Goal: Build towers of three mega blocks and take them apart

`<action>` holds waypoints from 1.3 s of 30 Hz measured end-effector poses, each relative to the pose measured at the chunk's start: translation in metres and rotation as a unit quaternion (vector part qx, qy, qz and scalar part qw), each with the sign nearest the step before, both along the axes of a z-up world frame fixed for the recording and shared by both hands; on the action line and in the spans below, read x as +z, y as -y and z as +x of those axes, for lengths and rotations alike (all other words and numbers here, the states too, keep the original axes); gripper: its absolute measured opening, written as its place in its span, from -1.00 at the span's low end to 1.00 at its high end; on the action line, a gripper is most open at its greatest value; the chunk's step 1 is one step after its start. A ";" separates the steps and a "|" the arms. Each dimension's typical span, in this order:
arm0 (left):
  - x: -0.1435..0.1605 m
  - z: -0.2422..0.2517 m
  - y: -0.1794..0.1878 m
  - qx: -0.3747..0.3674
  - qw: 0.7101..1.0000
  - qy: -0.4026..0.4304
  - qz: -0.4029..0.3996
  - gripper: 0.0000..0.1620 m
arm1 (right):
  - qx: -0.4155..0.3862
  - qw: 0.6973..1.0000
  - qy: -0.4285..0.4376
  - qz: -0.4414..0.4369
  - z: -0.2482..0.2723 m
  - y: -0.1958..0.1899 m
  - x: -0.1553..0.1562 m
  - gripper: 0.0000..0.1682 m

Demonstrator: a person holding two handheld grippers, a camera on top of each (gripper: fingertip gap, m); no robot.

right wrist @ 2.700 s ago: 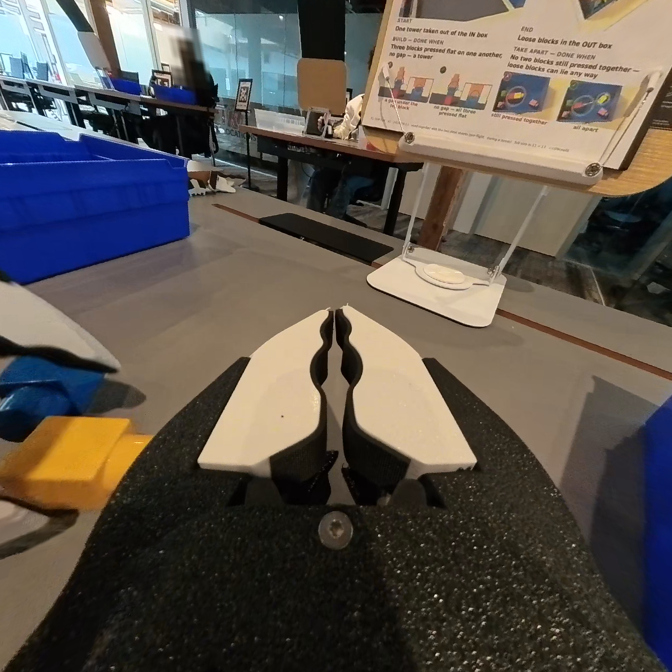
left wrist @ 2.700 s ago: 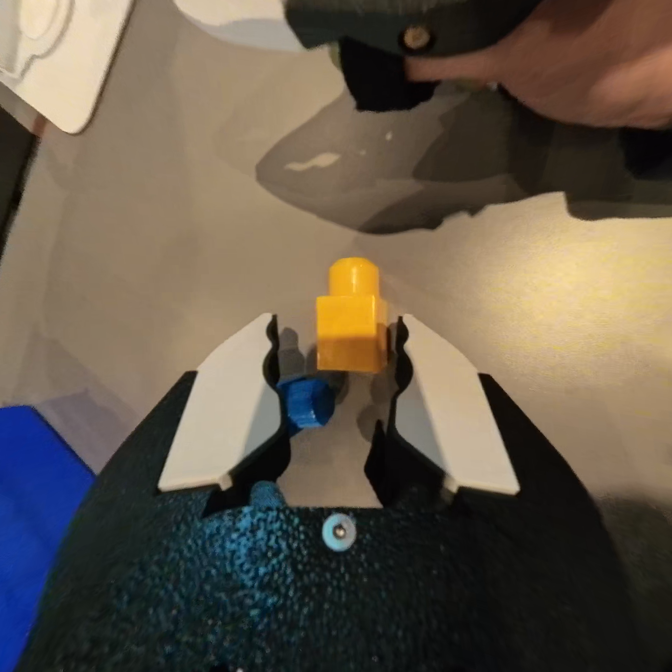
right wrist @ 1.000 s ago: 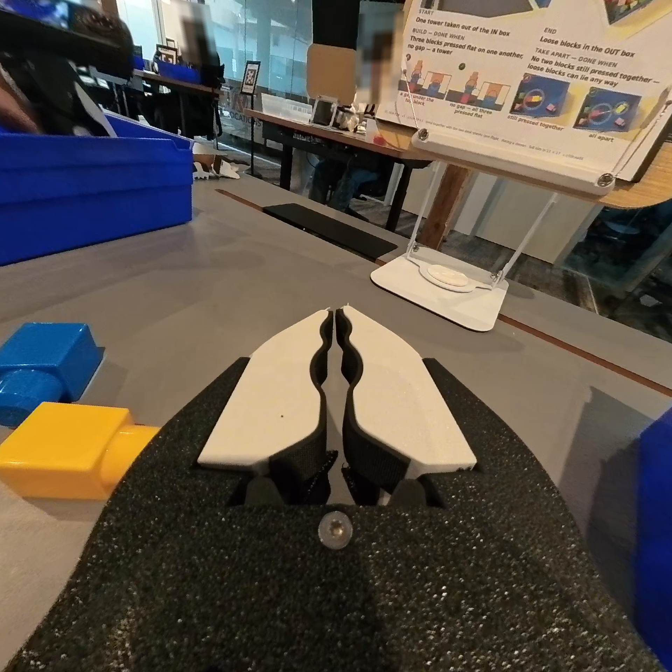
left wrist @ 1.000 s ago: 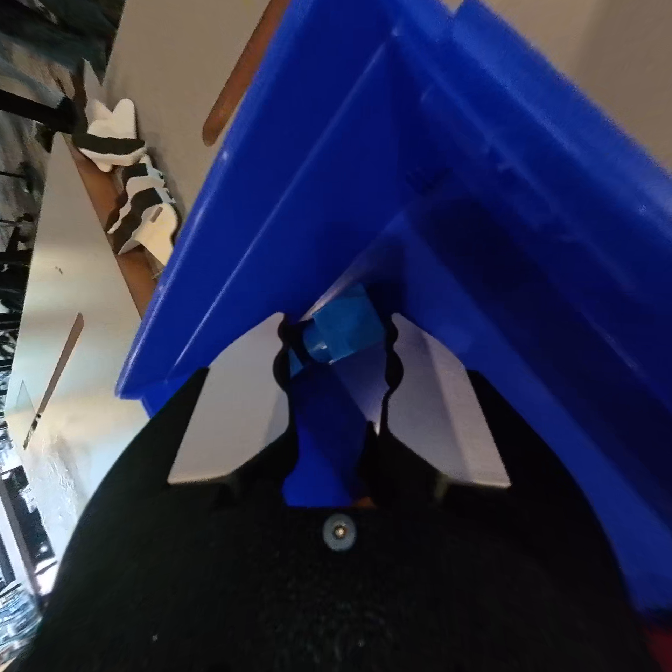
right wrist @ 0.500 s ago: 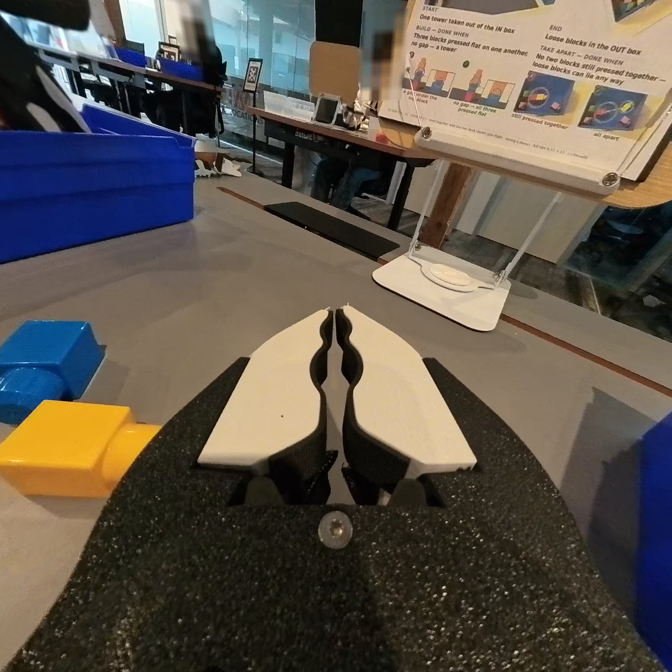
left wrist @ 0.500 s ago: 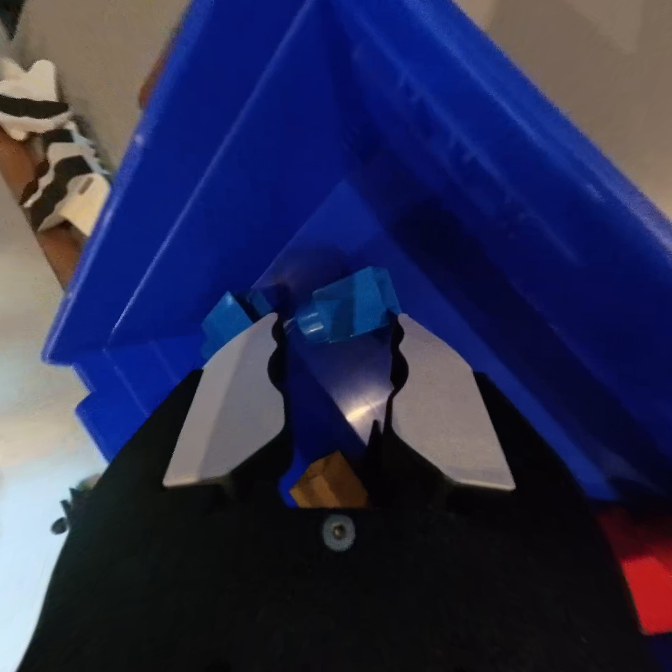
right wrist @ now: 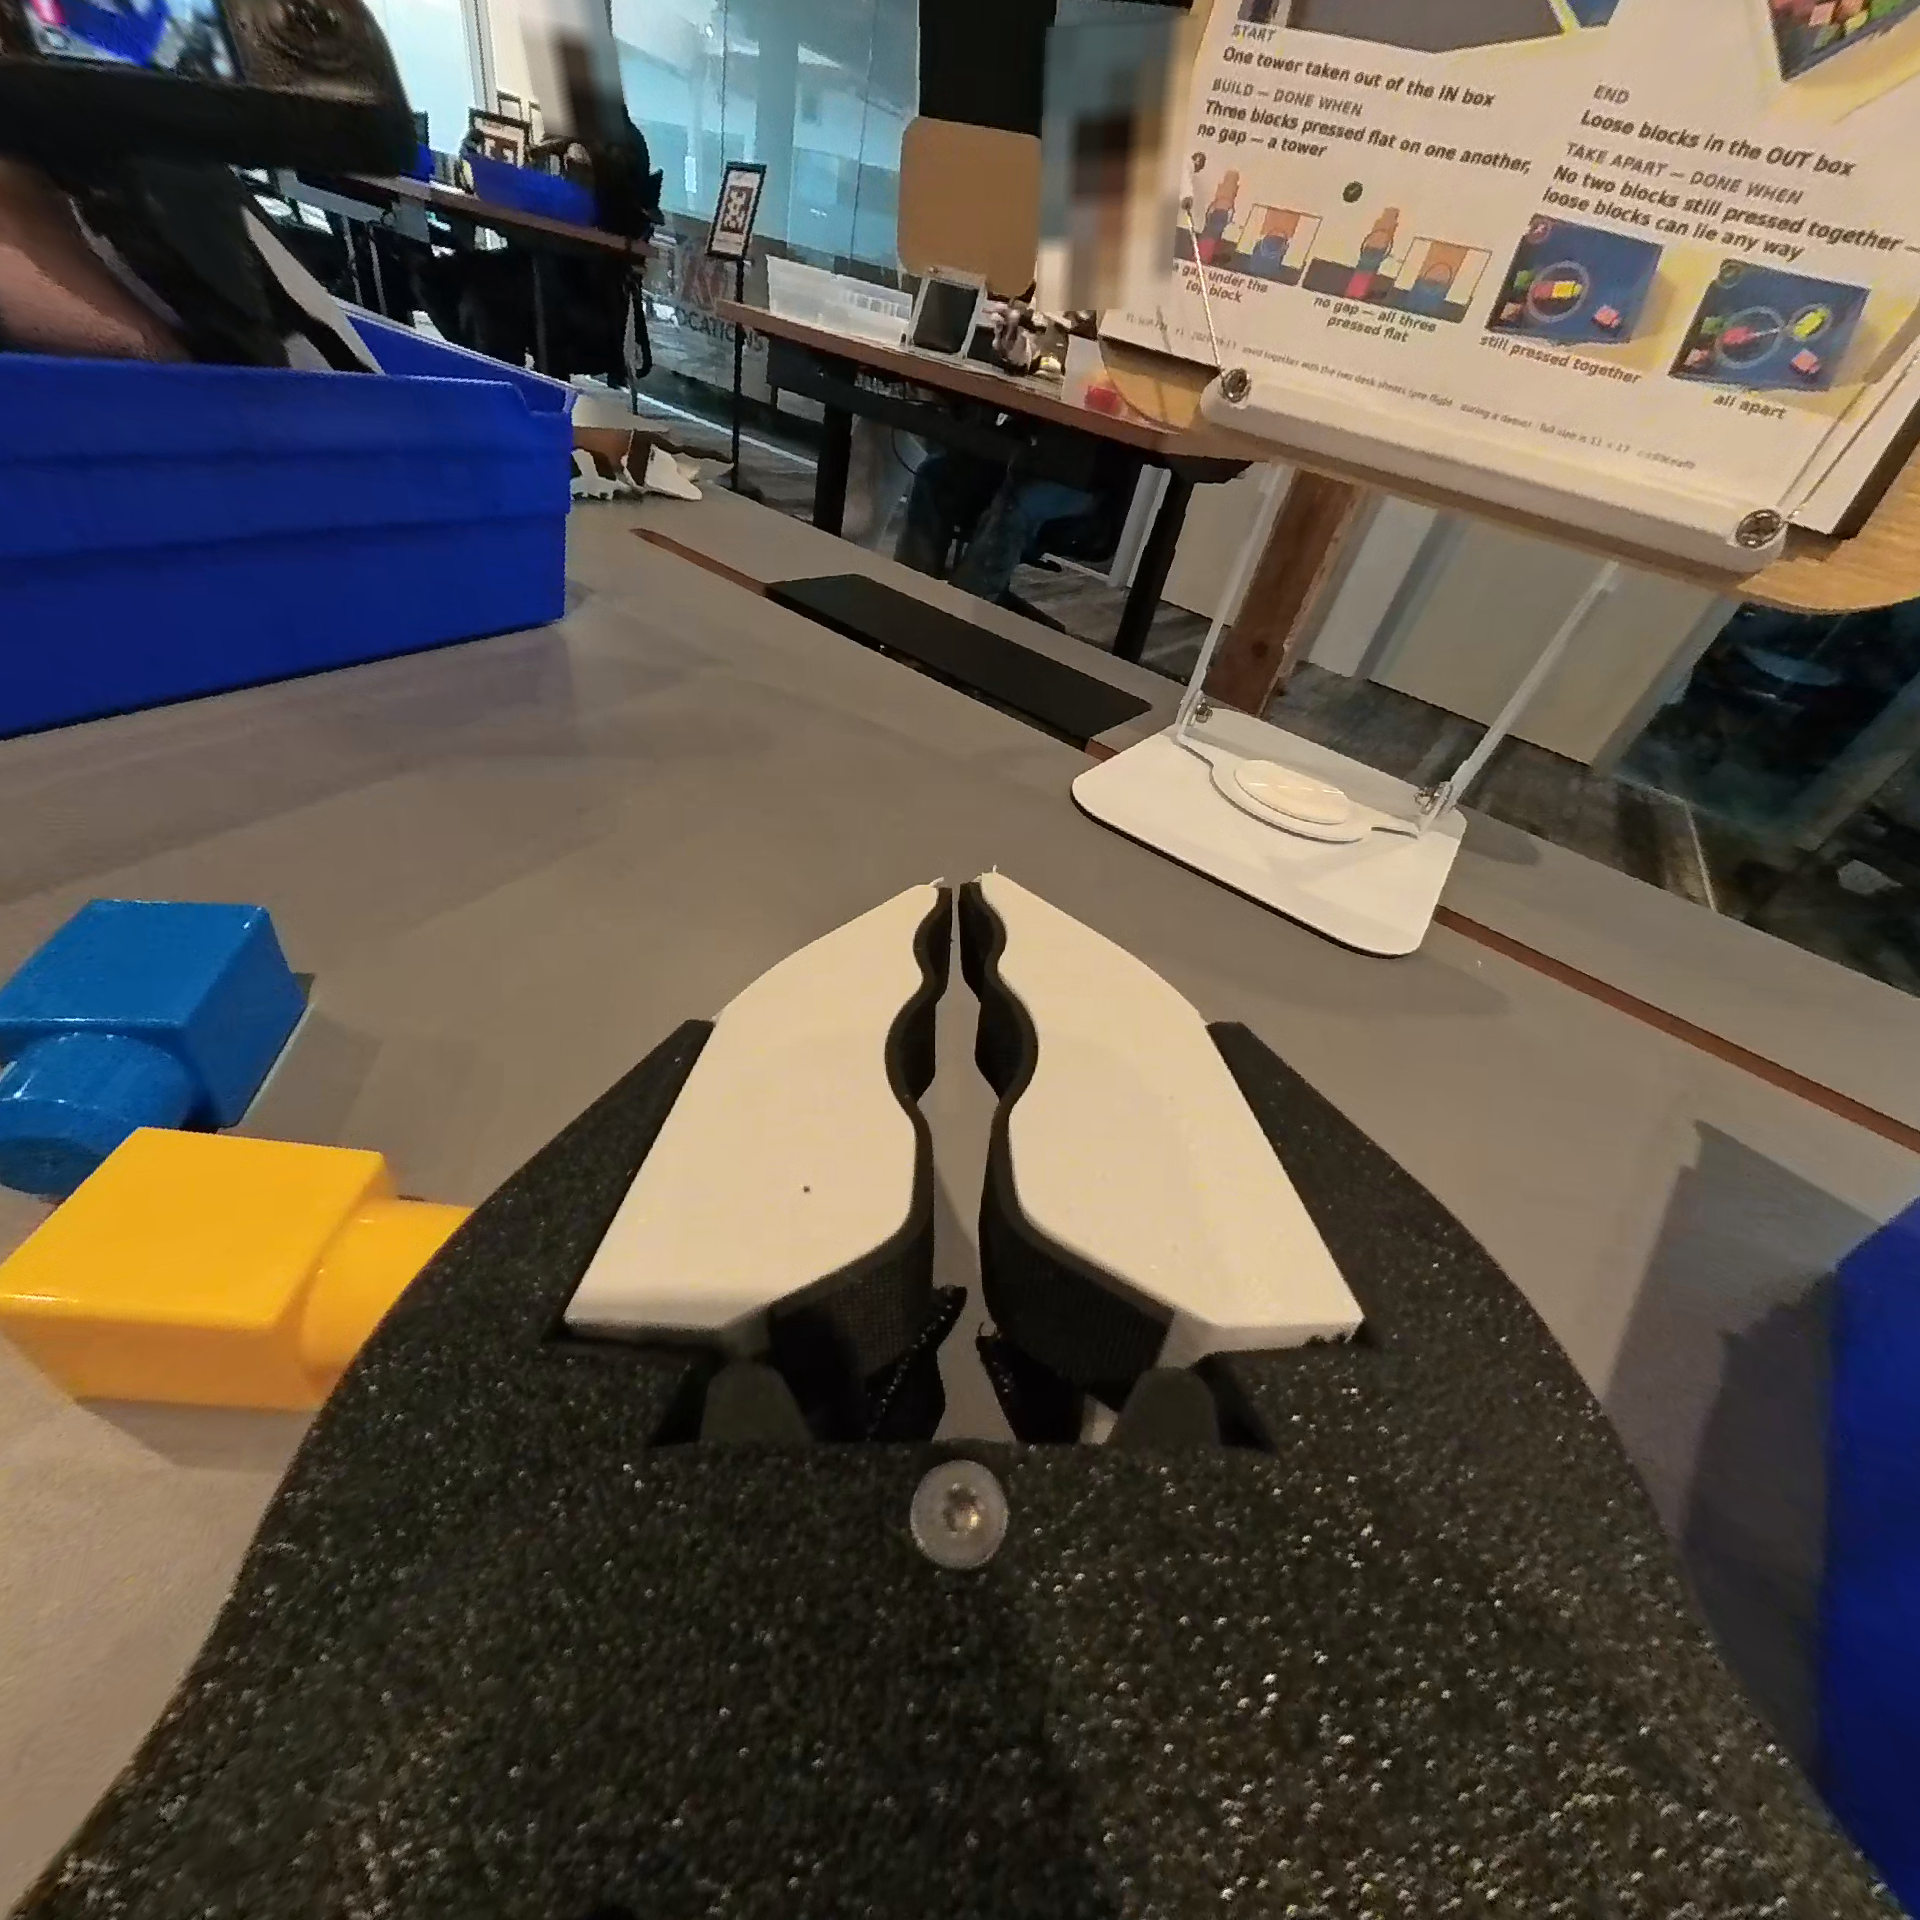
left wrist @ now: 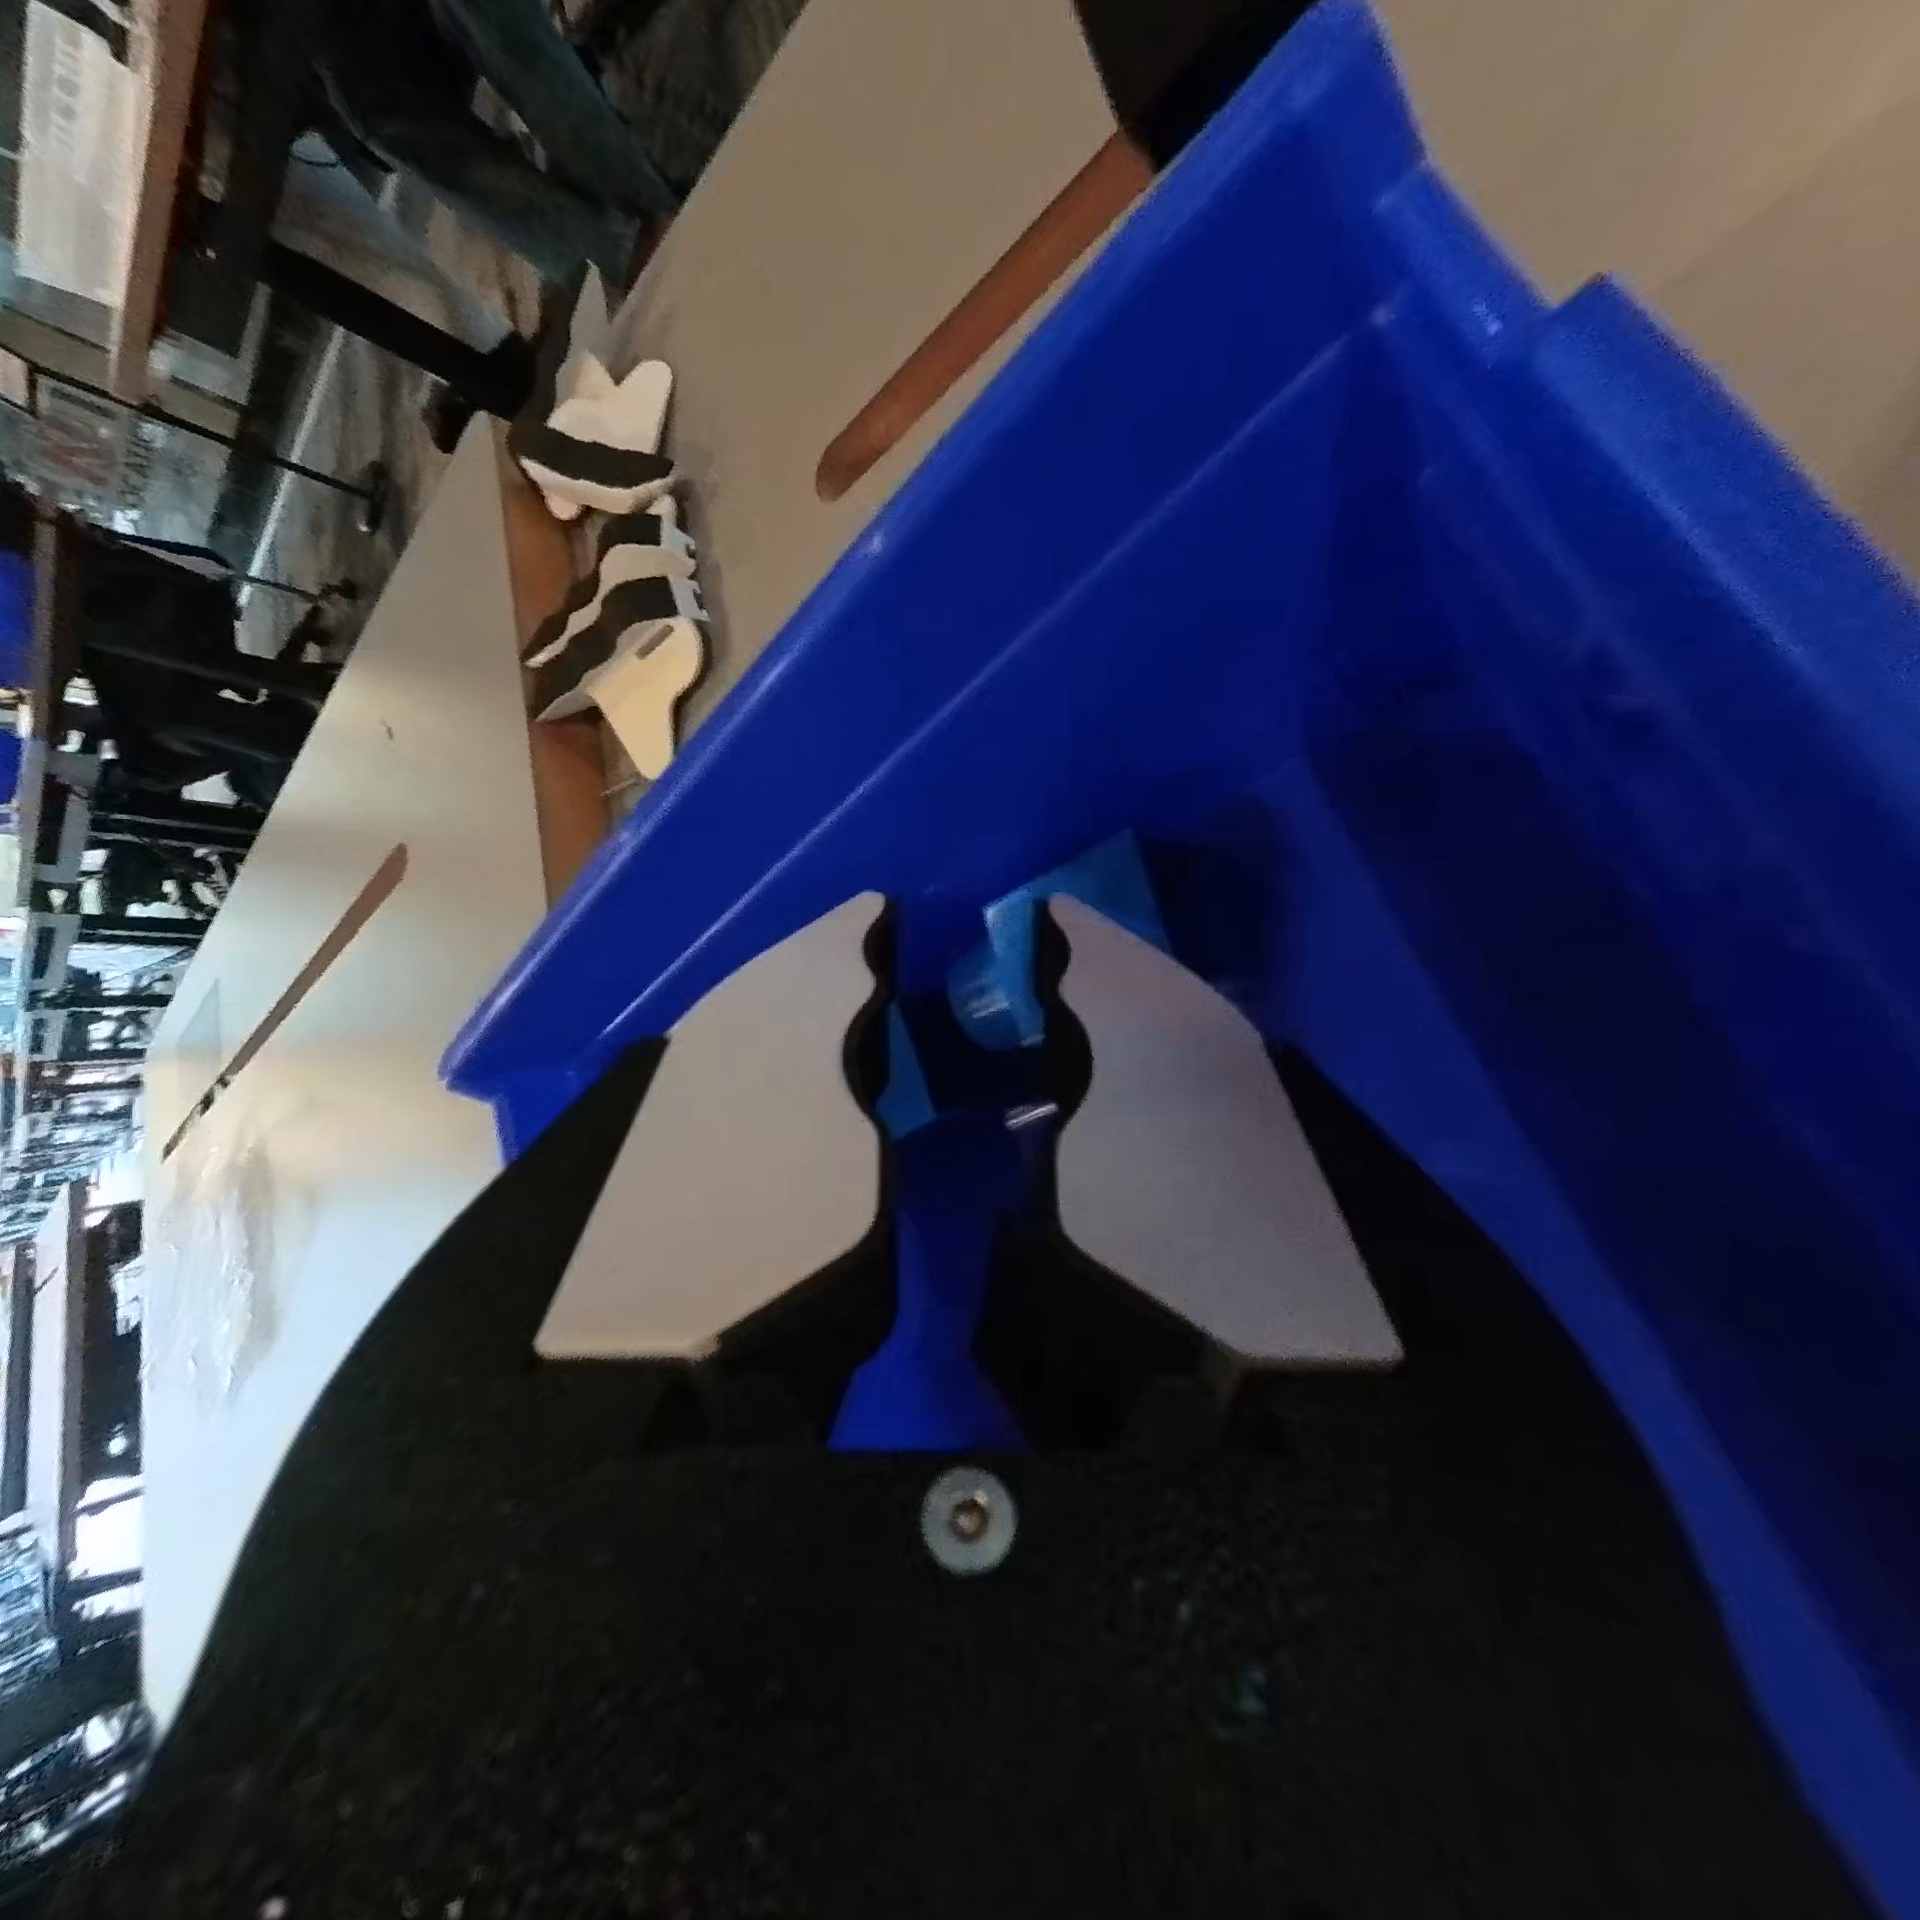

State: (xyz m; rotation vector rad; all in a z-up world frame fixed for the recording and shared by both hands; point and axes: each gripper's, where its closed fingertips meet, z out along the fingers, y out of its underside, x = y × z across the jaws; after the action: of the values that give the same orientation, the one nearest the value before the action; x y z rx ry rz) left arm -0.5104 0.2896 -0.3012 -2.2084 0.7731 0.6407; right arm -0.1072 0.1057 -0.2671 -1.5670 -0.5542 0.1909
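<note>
My left gripper reaches into a blue bin, and its jaws are narrowed around a light blue block in the bin's corner; blur hides the exact contact. My right gripper is shut and empty, resting low over the grey table. A blue block and a yellow block lie on their sides on the table to its left, touching end to end. The same blue bin stands at the far left, with the hand-held left gripper body above it.
A second blue bin shows at the right edge. A white stand with an instruction board stands at the back right. A black strip lies at the table's far edge. Black-and-white parts lie beyond the bin. Left tips to right tips: about 45 centimetres.
My left gripper left the yellow and blue blocks on the table and went into the blue bin. Its jaws narrowed from wide open around a light blue block. The right gripper stayed put.
</note>
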 end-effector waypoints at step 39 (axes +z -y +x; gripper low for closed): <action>0.037 0.002 0.064 -0.077 0.996 -0.039 0.020 -1.00 | 0.005 1.000 0.005 0.004 -0.002 -0.001 0.000 -0.98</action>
State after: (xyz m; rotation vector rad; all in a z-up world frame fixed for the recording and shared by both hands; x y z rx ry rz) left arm -0.5081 0.2252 -0.2642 -2.0737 0.9511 0.6623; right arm -0.1090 0.1070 -0.2667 -1.5578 -0.5704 0.1877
